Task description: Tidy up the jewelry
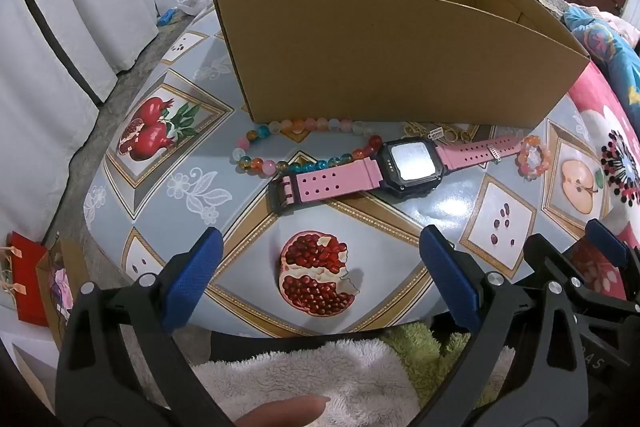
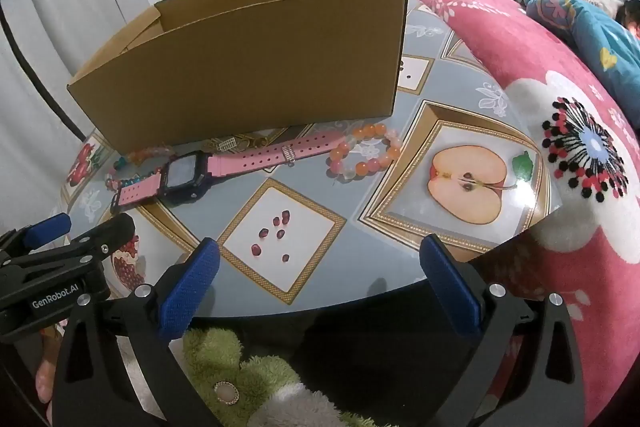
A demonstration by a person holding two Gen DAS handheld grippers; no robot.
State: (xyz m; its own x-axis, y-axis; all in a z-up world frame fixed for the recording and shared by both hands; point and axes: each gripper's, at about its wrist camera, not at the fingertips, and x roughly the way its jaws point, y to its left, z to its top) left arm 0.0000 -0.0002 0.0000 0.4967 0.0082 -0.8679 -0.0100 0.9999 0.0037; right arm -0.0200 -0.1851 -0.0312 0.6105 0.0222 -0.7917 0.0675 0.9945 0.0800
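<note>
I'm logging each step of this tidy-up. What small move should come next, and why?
Probably ease the left gripper forward toward the pink watch. Both grippers, the right gripper too, are open and empty at the table's near edge, the watch lies nearest, and the cardboard box stands open behind it.

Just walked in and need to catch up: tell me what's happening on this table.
A person holds two grippers, the left gripper and the right gripper, both open and empty near the table's front edge. Nothing is packed yet. A pink-strapped black digital watch, a long multicoloured bead strand, a small orange-and-white bead bracelet and some gold pieces lie before the open brown cardboard box.
</note>
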